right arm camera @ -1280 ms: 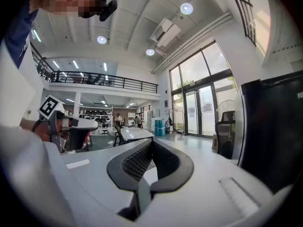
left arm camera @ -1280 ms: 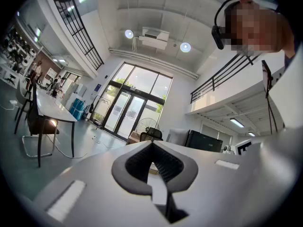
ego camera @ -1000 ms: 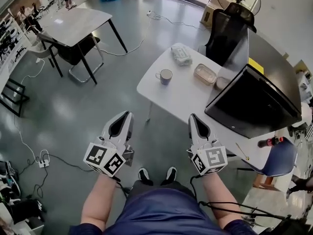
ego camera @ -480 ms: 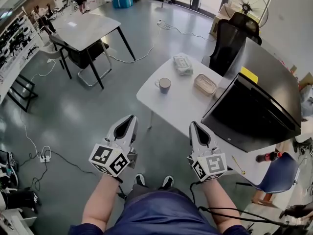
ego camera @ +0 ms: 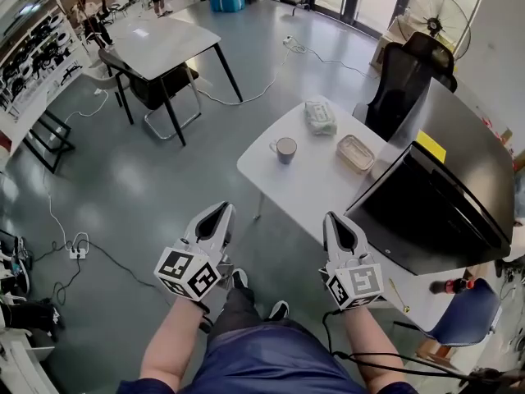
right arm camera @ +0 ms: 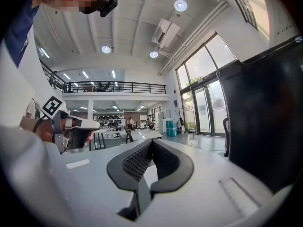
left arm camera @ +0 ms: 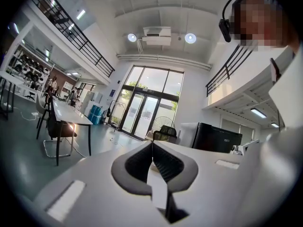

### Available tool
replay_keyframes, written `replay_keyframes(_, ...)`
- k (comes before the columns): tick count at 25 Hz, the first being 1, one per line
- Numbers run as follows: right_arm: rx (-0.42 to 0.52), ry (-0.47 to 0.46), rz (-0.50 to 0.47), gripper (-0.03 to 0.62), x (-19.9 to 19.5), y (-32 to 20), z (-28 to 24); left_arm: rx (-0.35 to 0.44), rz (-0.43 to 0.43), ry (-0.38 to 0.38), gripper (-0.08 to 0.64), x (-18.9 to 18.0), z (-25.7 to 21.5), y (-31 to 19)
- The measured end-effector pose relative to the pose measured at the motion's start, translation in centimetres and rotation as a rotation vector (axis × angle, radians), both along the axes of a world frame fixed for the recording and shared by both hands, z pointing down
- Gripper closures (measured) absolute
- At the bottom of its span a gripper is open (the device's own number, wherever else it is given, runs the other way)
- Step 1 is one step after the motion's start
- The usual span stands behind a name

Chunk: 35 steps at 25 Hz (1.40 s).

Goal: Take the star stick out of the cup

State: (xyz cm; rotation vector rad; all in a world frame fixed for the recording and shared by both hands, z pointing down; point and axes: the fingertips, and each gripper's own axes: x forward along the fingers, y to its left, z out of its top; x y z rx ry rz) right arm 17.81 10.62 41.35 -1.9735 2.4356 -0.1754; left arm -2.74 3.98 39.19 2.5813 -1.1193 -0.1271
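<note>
Approach | left gripper (ego camera: 220, 214), right gripper (ego camera: 334, 220): jaws pressed together, empty | spread one before reaching mug (ego camera: 285, 149); star stick unseen

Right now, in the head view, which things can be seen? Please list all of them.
table: 1, white, centre
cup: 1, blue and white, on table
packet: 1, pale, table's far end
tray: 1, clear, right of cup
screen: 1, black, right
chair: 1, black, behind table
fan: 1, top right
far table: 1, grey, top left
left gripper: 1, white, jaws shut, empty
right gripper: 1, white, jaws shut, empty
</note>
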Motion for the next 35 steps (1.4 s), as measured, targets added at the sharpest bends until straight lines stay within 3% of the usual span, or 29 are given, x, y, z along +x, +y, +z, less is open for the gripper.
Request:
replay_keyframes(8,-0.024,0.002,0.036,0.584,-0.7,-5.4,0.7,-0.005,0.034,0.011,0.555,0.2,0.5,-6.4)
replay_keyframes(23,-0.077,0.032,0.193,0.584,-1.6,-13.8,1.2,-0.089,0.227,0.009,0.555,1.5,4.0,-16.9)
replay_keyframes(35,-0.127,0.007,0.155,0.584,0.8,-18.6,3.4,-0.171,0.243,-0.08,0.554,6.5,8.4,-22.2)
